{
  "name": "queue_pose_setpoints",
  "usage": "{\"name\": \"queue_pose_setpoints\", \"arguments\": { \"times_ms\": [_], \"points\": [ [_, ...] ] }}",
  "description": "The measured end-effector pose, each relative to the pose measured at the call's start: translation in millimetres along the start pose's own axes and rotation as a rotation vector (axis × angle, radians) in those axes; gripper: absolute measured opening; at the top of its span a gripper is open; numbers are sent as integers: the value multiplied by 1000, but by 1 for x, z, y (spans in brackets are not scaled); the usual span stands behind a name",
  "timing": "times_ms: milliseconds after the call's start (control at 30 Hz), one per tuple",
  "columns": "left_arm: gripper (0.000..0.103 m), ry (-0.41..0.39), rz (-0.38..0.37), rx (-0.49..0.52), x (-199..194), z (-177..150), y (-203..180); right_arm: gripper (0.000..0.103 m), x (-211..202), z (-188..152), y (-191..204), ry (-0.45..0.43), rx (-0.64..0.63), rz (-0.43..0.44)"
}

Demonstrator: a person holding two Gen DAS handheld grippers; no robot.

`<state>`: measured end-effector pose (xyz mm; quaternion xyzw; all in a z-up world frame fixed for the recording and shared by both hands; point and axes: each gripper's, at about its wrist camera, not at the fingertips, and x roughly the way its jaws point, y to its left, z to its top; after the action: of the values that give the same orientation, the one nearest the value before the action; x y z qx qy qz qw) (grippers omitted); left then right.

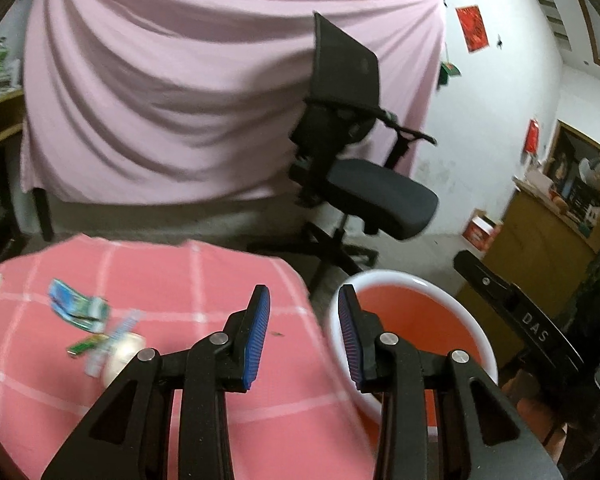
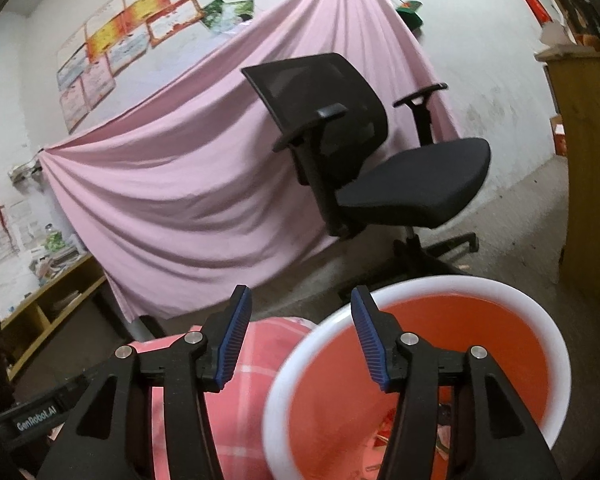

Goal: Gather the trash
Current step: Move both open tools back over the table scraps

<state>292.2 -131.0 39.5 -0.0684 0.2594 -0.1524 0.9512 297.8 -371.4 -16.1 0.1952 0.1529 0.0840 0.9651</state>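
Trash lies on the pink checked tablecloth (image 1: pixel 204 280) at the left: a blue-green wrapper (image 1: pixel 78 306), a small green wrapper (image 1: pixel 82 346), a clear wrapper and a pale round object (image 1: pixel 122 356). An orange bin with a white rim (image 1: pixel 416 320) stands beside the table's right edge; it also shows in the right wrist view (image 2: pixel 440 344), with some trash at its bottom (image 2: pixel 392 428). My left gripper (image 1: pixel 304 332) is open and empty over the table's right edge. My right gripper (image 2: pixel 300 340) is open and empty above the bin's left rim.
A black office chair (image 1: pixel 364 176) stands behind the table and bin, in front of a draped pink sheet (image 1: pixel 172 100). A wooden cabinet (image 1: pixel 540 236) is at the right. Low wooden shelves (image 2: pixel 52 312) stand at the left. The other gripper's body (image 1: pixel 520 312) is at the right.
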Motion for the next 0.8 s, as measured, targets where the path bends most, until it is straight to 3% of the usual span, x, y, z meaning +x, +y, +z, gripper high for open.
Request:
{"name": "queue_pose_setpoints", "arguments": {
  "times_ms": [67, 133, 267, 400, 500, 533, 800],
  "points": [
    [34, -35, 30, -4, -12, 1, 11, 55, 0, 0, 9, -17, -17, 8],
    [39, -69, 53, -10, -22, 2, 21, 69, -1, 0, 19, -44, -37, 17],
    [40, -120, 99, -18, -42, 2, 42, 73, -4, -2, 40, -104, -73, 41],
    [68, -183, 135, -37, -59, -2, 64, 87, -3, -7, 58, -145, -91, 57],
    [93, -255, 168, -81, -77, -7, 85, 103, -1, -13, 72, -180, -107, 48],
    [98, -278, 182, -95, -83, -9, 92, 103, 0, -16, 77, -192, -110, 50],
    [100, -375, 331, -122, -117, -26, 139, 103, 0, -30, 114, -238, -186, 96]
  ]
}}
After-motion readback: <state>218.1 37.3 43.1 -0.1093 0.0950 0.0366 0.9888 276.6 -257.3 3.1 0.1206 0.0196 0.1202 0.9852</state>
